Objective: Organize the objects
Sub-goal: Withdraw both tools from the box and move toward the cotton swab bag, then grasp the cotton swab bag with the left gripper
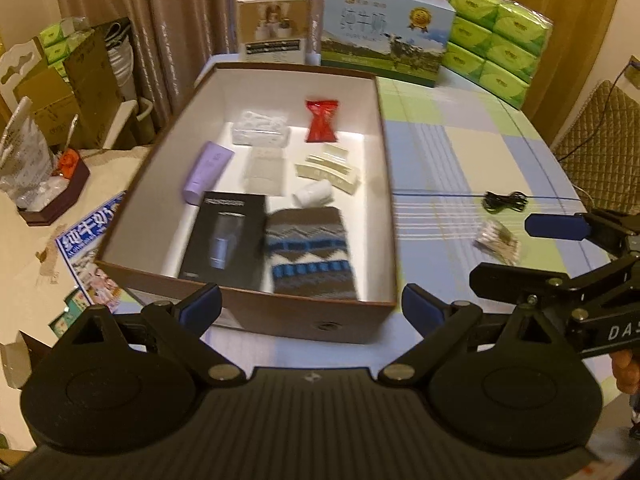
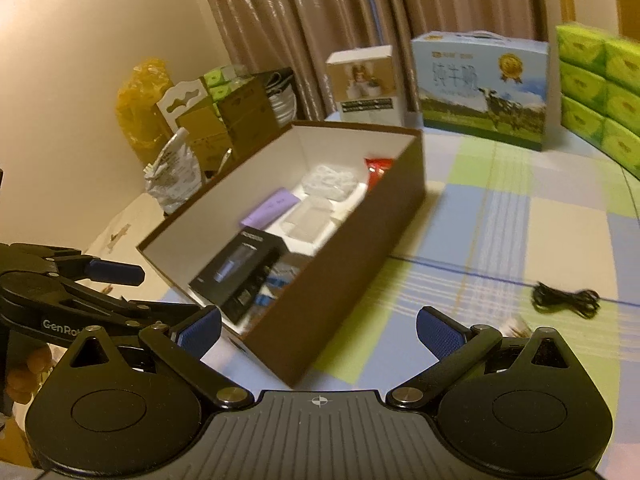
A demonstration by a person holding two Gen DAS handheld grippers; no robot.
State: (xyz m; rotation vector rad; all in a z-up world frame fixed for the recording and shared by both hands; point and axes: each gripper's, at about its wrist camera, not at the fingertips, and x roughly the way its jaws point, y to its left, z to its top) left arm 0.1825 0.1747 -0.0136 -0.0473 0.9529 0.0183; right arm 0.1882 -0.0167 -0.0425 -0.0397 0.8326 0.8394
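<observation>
An open brown cardboard box [image 1: 320, 320] [image 2: 340, 272] with a white inside stands on the checked tablecloth. It holds a patterned knitted sock [image 1: 310, 254], a black product box [image 1: 226, 240] [image 2: 240, 272], a purple tube [image 1: 208, 170] [image 2: 270, 208], a red packet [image 1: 320, 120], a cream hair clip [image 1: 328, 172], a white roll [image 1: 314, 194] and clear plastic packs [image 1: 260, 128]. My left gripper [image 1: 312, 304] is open and empty at the box's near wall. My right gripper [image 2: 320, 332] is open and empty at the box's near corner. A black coiled cable [image 1: 506, 202] [image 2: 566, 300] and a small clear packet [image 1: 496, 240] lie on the cloth to the right.
A blue milk carton [image 1: 384, 32] [image 2: 484, 88], a small white box [image 1: 272, 24] and stacked green tissue packs [image 1: 496, 40] [image 2: 596, 92] line the table's far edge. Cardboard boxes and bags [image 1: 60, 92] crowd the left side. A padded chair [image 1: 600, 136] stands at the right.
</observation>
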